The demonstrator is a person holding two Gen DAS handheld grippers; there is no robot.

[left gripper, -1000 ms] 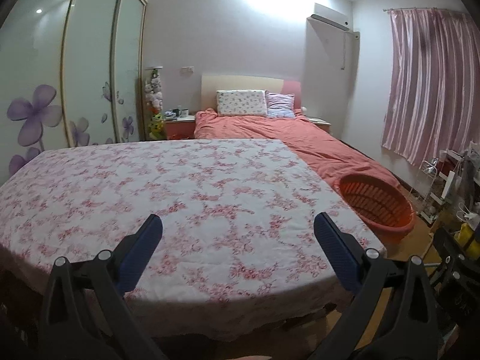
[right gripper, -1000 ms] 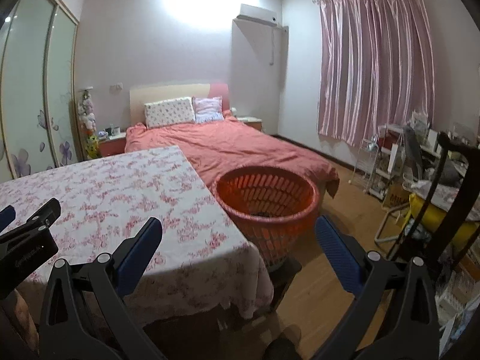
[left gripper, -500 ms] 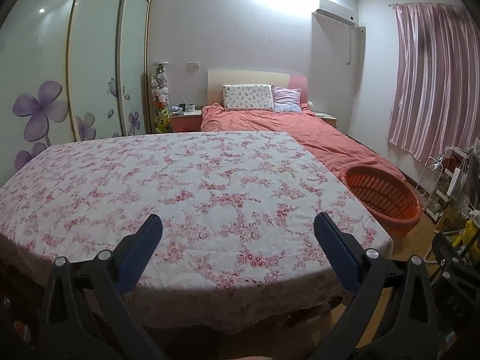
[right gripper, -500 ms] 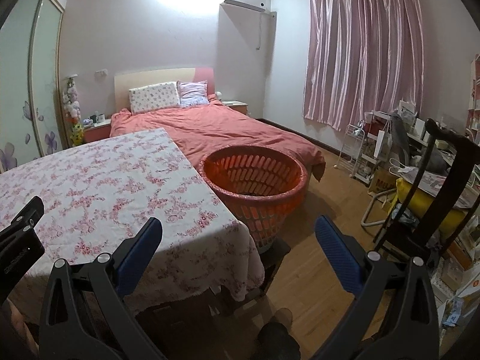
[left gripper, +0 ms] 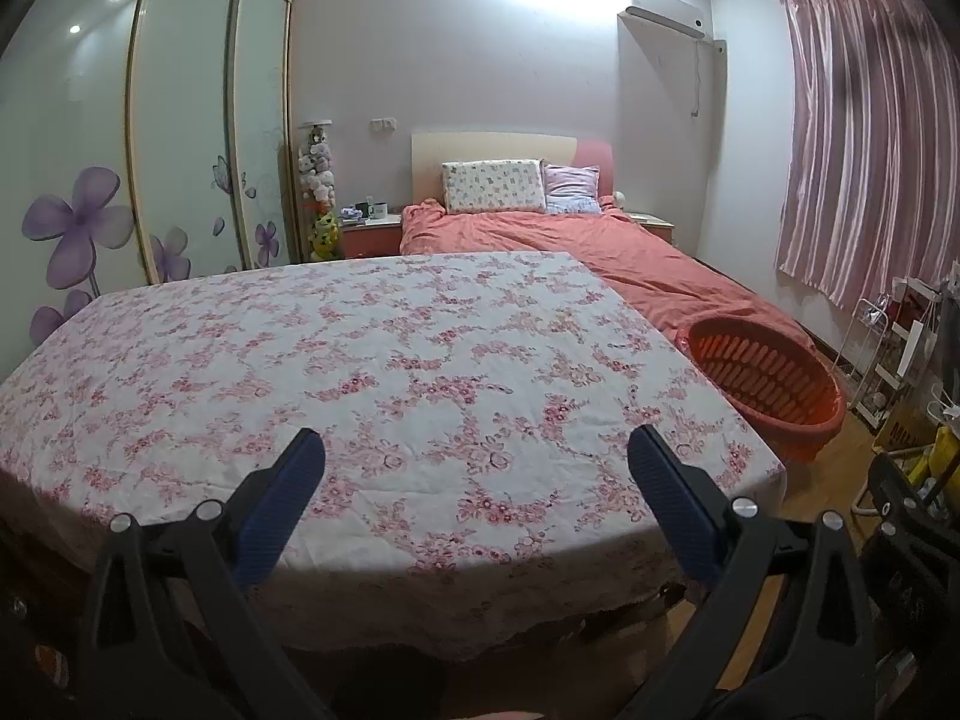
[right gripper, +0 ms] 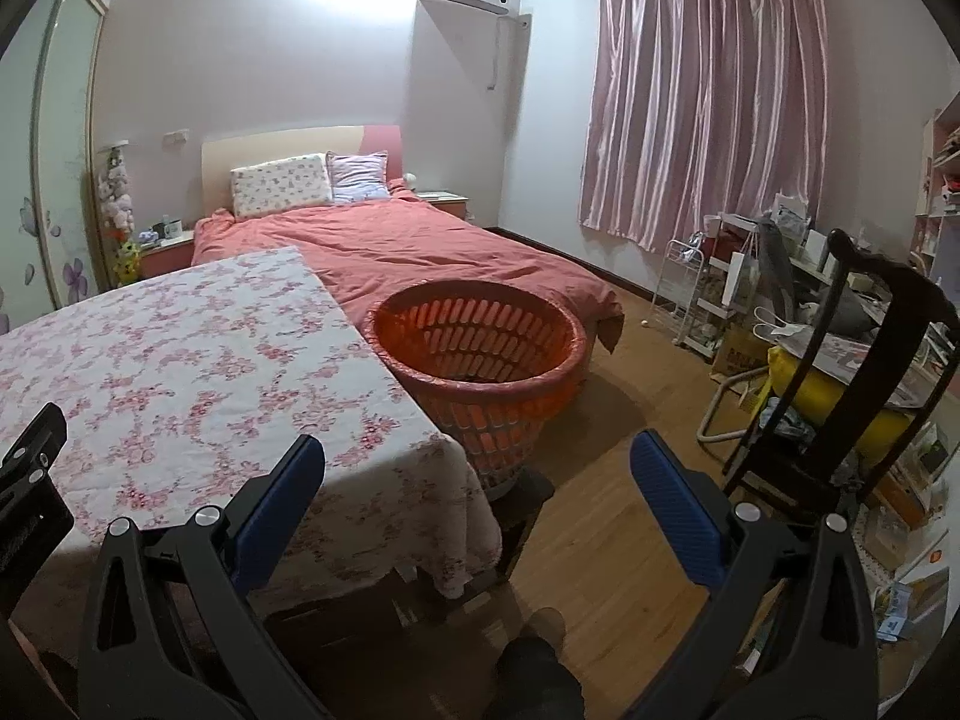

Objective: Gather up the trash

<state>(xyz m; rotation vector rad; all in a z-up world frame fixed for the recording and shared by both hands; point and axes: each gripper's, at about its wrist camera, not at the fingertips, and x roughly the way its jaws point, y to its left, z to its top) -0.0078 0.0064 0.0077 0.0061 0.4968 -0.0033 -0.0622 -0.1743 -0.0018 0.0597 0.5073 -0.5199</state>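
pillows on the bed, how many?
2. Floral pillow against the headboard, on the left; striped pillow touching it on the right. More could be hidden behind them.

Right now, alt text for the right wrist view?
Open right gripper, empty, faces an orange basket on the wooden floor beside a table with floral cloth. Behind: red bed, pink curtain.
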